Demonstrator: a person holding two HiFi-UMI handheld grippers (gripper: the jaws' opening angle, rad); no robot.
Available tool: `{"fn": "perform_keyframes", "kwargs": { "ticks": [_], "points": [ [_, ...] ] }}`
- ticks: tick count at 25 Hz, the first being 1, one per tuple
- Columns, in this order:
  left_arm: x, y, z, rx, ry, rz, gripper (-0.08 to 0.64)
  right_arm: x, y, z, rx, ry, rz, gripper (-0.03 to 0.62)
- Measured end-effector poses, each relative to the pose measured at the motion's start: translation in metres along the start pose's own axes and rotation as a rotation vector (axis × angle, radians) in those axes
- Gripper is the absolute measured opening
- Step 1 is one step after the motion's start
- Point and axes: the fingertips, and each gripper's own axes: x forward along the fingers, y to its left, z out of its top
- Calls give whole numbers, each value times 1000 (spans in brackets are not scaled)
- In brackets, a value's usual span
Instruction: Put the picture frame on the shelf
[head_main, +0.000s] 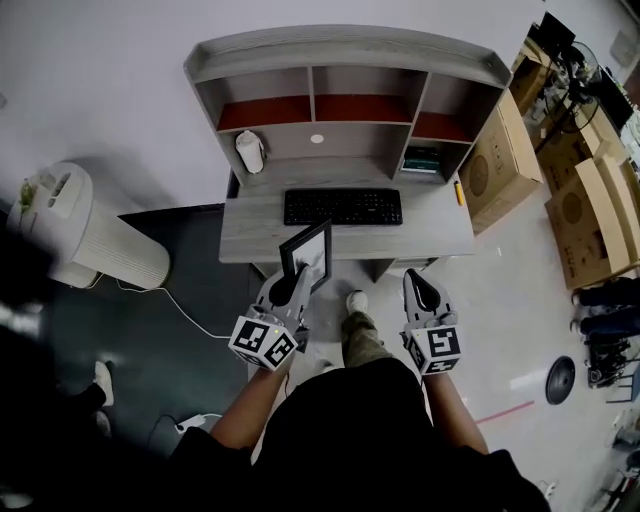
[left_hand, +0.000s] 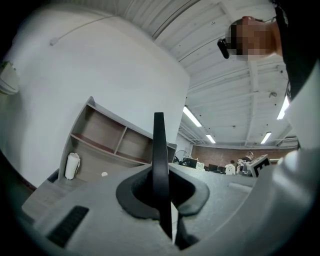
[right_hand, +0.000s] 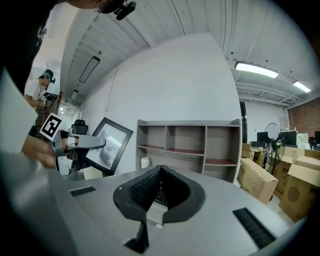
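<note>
A black picture frame (head_main: 308, 250) with a pale print stands upright in front of the grey desk (head_main: 440, 228), and my left gripper (head_main: 298, 278) is shut on its lower edge. In the left gripper view the frame (left_hand: 159, 150) shows edge-on between the closed jaws of that gripper (left_hand: 161, 192). The grey shelf unit (head_main: 350, 62) with red-lined compartments rises at the back of the desk. My right gripper (head_main: 417, 282) hovers beside the frame to its right, shut with nothing in it. The right gripper view shows its jaws (right_hand: 159, 170) closed, the frame (right_hand: 109, 145) at left and the shelf unit (right_hand: 190, 142) ahead.
A black keyboard (head_main: 343, 206) lies on the desk, with a white container (head_main: 250, 152) in the shelf's lower left bay. A white ribbed appliance (head_main: 90, 235) stands on the floor at left. Cardboard boxes (head_main: 590, 210) are stacked at right.
</note>
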Motion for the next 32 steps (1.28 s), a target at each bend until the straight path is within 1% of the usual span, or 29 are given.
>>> {"fn": "perform_keyframes", "kwargs": {
  "ticks": [3,6,9,15,18,20,23,26,29,32],
  "points": [
    [42,5,14,-15,-24,-13,26,26,-24,11,12,-17,-3,12],
    [87,11,24,-8,-32,-50,26,55,-45,25,20,-33,-3,12],
    [133,21,26,12,-23,-82,26,82,-67,33,24,-46,4,12],
    [218,53,29,27,19,-79,26,133,-112,48,34,-48,0,12],
    [254,67,22,56,47,-83,26,155,-134,48,36,-18,-12,12],
    [273,75,17,48,56,-85,26,168,-147,49,56,-24,-10,12],
    [300,86,15,35,46,-102,26,187,-165,48,69,-26,-18,12],
    [323,96,11,43,36,-107,26,202,-179,43,61,13,-24,11],
    [349,103,6,49,60,-102,26,211,-189,38,85,24,-17,12],
    [376,106,3,62,88,-116,26,219,-195,30,109,35,-6,12]
  ]
}}
